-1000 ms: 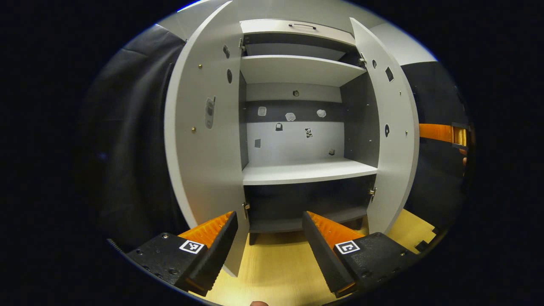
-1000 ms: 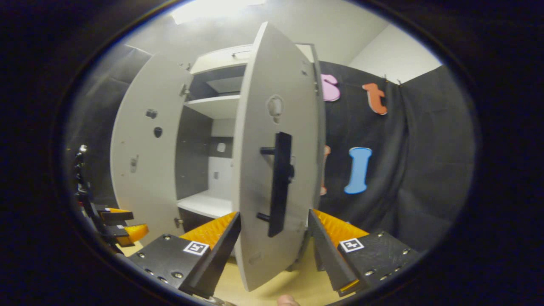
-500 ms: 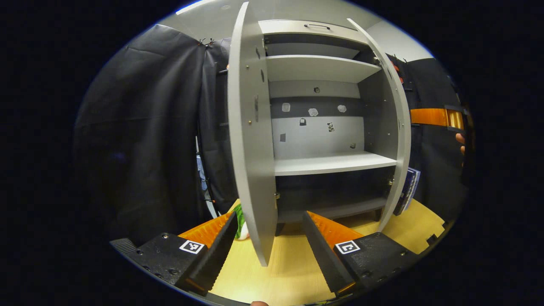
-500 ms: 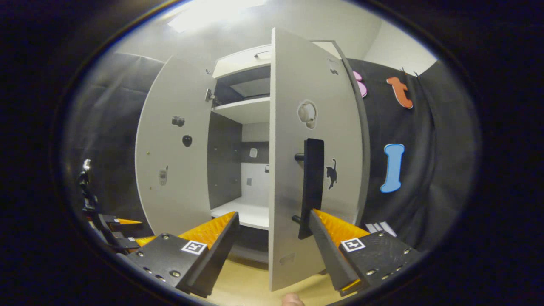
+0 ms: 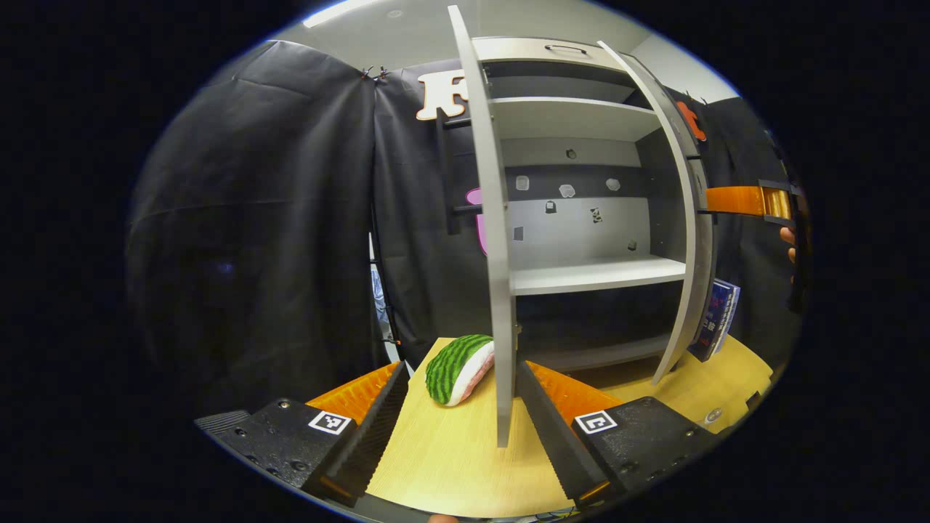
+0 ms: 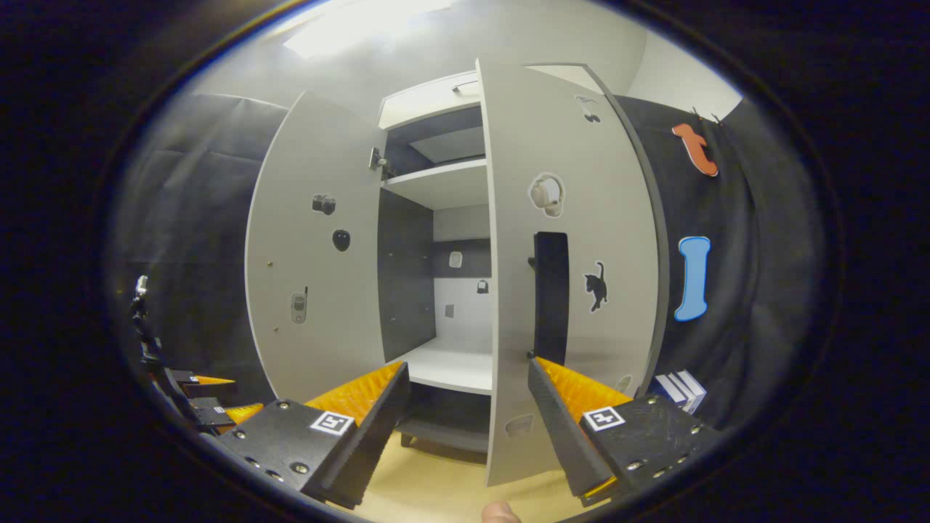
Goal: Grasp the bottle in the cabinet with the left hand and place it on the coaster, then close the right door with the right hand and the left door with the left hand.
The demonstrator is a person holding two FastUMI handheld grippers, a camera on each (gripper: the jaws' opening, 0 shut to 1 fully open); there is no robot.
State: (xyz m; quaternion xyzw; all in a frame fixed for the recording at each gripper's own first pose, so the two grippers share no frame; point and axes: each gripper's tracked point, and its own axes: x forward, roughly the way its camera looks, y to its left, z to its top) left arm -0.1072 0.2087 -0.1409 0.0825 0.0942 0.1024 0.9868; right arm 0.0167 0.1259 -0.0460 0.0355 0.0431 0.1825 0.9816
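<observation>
Both doors ajar; left door point(image 5: 496, 240) edge between wide left hand-held gripper point(image 5: 459, 428) fingers, untouched; right hand-held gripper point(image 6: 468, 428) wide.

A pale grey cabinet point(image 5: 581, 276) with black handles point(image 6: 551, 298) stands on a light wooden surface point(image 5: 450, 457) beside a green-striped watermelon-patterned cushion point(image 5: 458, 368).

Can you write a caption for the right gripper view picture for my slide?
Open right gripper faces the half-open right door and its black handle.
</observation>
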